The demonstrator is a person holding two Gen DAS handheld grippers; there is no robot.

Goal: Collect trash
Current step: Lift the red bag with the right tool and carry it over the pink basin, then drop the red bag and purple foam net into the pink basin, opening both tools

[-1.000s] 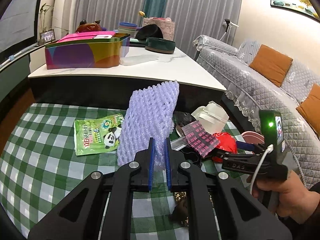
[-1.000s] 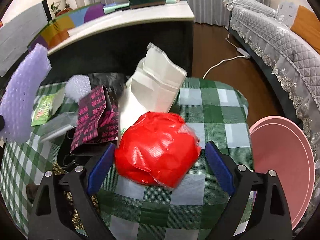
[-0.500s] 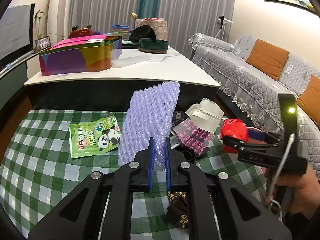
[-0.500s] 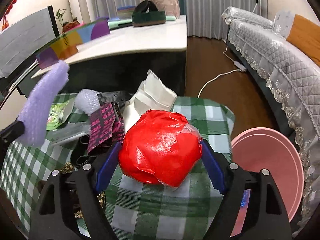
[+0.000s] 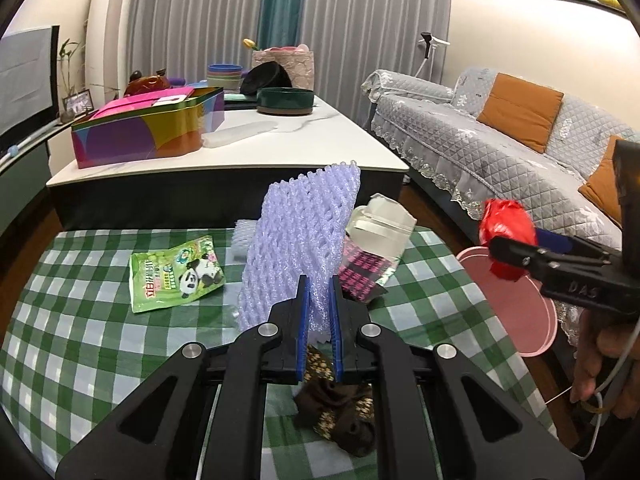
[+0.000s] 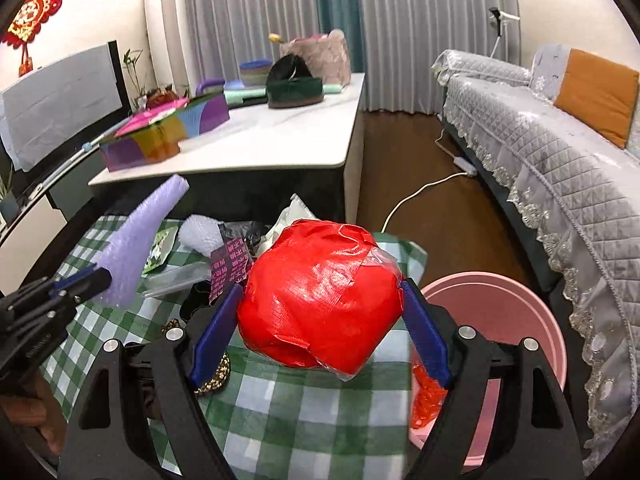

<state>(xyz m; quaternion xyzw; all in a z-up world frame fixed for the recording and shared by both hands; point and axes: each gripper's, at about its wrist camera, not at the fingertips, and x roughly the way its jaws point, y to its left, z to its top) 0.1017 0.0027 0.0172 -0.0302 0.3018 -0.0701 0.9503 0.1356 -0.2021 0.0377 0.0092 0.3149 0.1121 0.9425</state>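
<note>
Left wrist view:
left gripper (image 5: 317, 300): clamped tight on the lilac foam net (image 5: 304, 248), which sticks up above the green checked tablecloth (image 5: 80, 320)
panda snack packet (image 5: 176, 276): flat on the cloth, left of the net
pink-printed wrapper (image 5: 362, 276): just right of the net, with a clear bag (image 5: 384, 224) behind it
brown patterned scrap (image 5: 340, 408): on the cloth under the gripper
pink bin (image 5: 520, 312): off the cloth's right edge

Right wrist view:
right gripper (image 6: 320, 320): its jaws have just been closing and both blue pads now press the red plastic ball (image 6: 320, 296), held clear above the cloth
pink bin (image 6: 500, 304): right of the cloth, beside the ball, some red stuff inside
sofa (image 6: 560, 160): right of the bin
</note>
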